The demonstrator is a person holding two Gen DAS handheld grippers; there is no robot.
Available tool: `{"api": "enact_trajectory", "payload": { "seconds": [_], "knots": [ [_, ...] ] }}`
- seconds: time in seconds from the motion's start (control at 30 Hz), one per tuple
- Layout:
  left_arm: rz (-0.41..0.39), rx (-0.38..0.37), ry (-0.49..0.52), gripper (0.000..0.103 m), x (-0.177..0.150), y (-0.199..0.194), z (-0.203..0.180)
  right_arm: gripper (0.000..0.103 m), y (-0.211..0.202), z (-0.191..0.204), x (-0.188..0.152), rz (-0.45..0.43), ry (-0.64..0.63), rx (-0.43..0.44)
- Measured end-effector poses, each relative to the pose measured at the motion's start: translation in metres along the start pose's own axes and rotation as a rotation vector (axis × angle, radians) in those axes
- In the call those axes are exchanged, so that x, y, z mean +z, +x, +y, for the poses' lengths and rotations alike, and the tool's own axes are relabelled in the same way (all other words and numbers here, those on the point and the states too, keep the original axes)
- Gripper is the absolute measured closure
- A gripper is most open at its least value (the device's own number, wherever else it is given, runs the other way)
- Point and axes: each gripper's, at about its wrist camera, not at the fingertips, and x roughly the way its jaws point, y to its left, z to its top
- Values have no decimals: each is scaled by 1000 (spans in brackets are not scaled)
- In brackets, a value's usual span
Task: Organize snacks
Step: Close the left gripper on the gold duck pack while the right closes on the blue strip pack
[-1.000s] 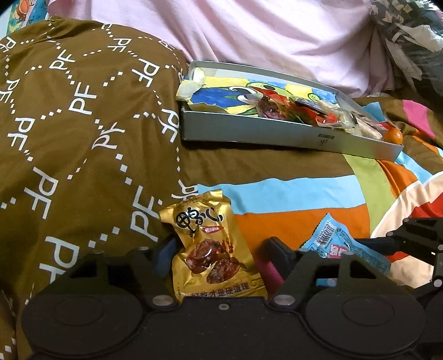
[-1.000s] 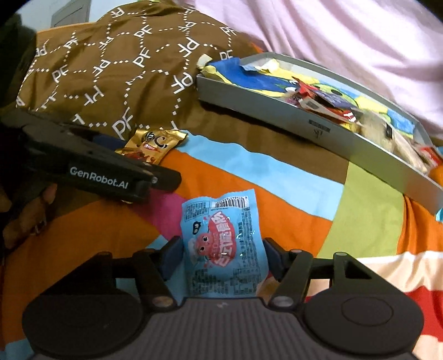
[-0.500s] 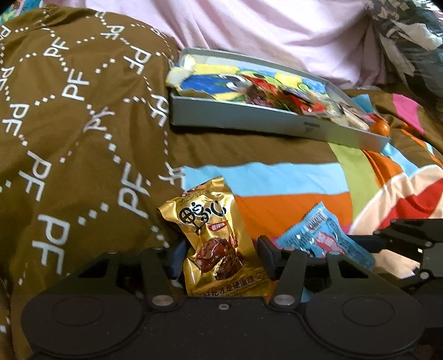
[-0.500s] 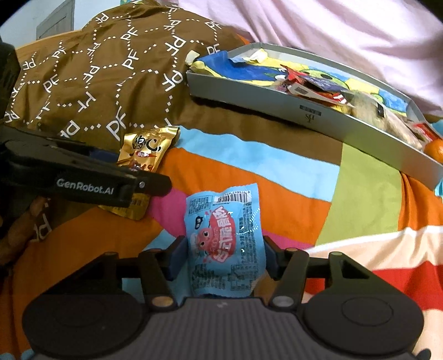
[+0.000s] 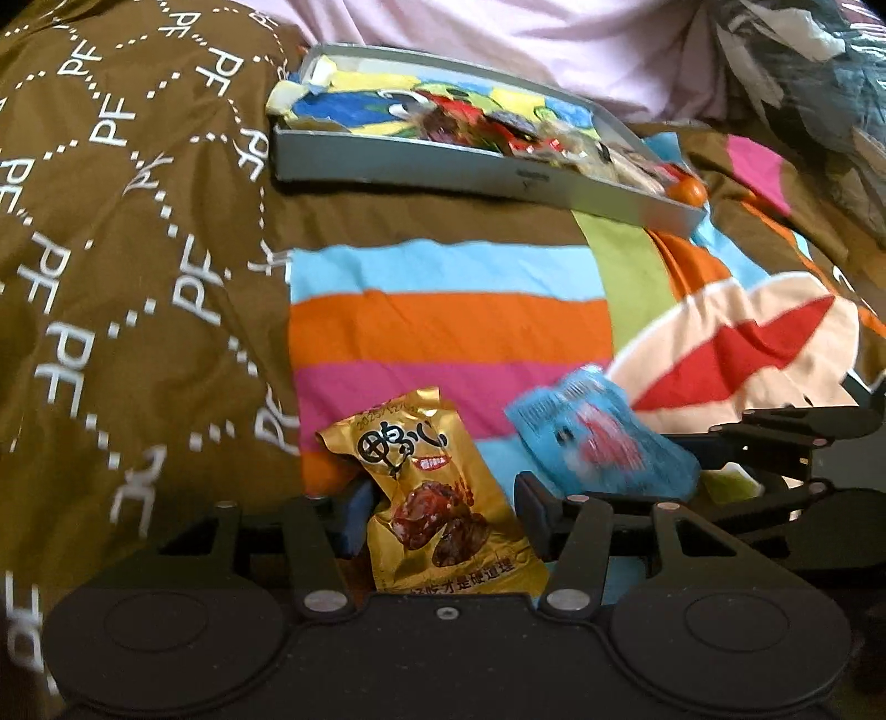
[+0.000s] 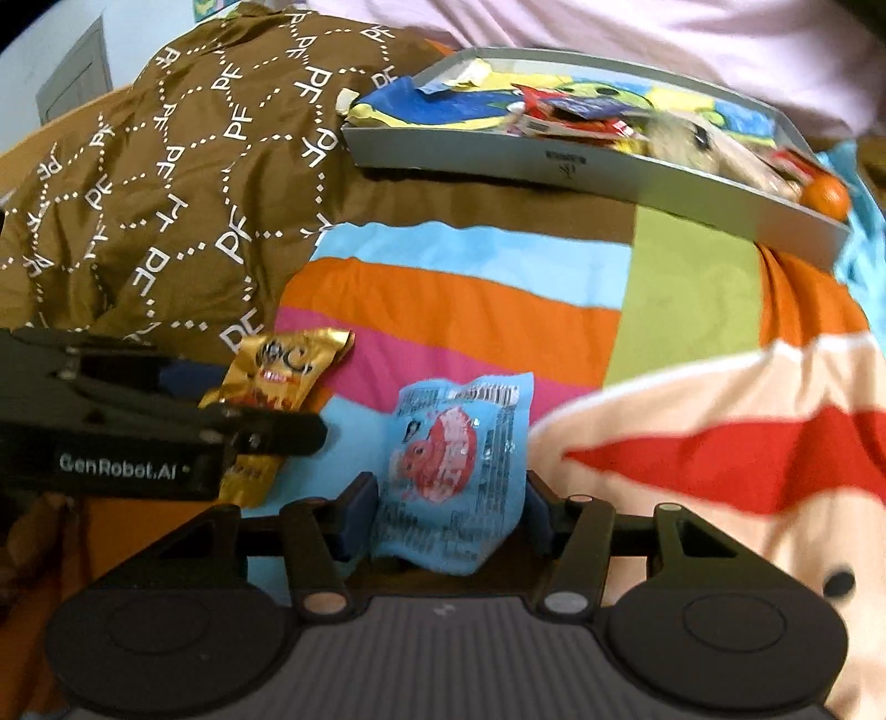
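Note:
A gold snack packet (image 5: 432,487) with a brown food picture stands between the pads of my left gripper (image 5: 443,512), which is shut on it. A blue packet (image 6: 448,459) with a red cartoon figure is pinched in my right gripper (image 6: 443,509), also shut. Both packets hang a little above the striped quilt, side by side, and the blue packet (image 5: 598,437) shows blurred at the right of the left wrist view. Farther back lies a grey tray (image 5: 443,166) holding several wrapped snacks.
An orange fruit (image 6: 825,194) sits at the tray's right corner. A brown patterned cover (image 5: 111,249) bulges on the left. Pink bedding (image 5: 498,39) rises behind the tray. Striped quilt (image 5: 443,321) spreads between the grippers and the tray.
Both grippers closed onto their packets and lifted them off the quilt. The tray now sits higher and farther off in both views, with more striped quilt showing.

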Motion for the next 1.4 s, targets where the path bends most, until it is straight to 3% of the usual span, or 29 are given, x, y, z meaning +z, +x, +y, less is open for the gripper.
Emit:
{"api": "enact_trajectory", "payload": {
  "seconds": [0.1, 0.23, 0.47, 0.73, 0.8, 1.0, 1.1, 1.2, 1.4],
  "knots": [
    [7, 7, -1, 49, -3, -4, -4, 39, -10, 6, -8, -17, -40, -35],
    [12, 21, 2, 41, -2, -1, -4, 19, -9, 12, -9, -39, -102, -98],
    [12, 19, 38, 29, -1, 3, -8, 8, 2, 23, -7, -76, -197, -154],
    [11, 48, 72, 32, -3, 5, -13, 9, 12, 33, -8, -122, -304, -253],
    [12, 62, 89, 36, -3, 6, -14, 14, 14, 35, -8, -132, -324, -269],
    [6, 99, 123, 45, -5, 6, -17, 41, 15, 39, -9, -130, -357, -260],
    [6, 99, 124, 45, -5, 6, -17, 41, 15, 33, -7, -120, -307, -233],
    [7, 97, 121, 45, -5, 6, -17, 26, 16, 22, -4, -113, -236, -230],
    [6, 98, 124, 45, -6, 6, -17, 26, 22, -1, 4, -83, -105, -136]
  ]
}}
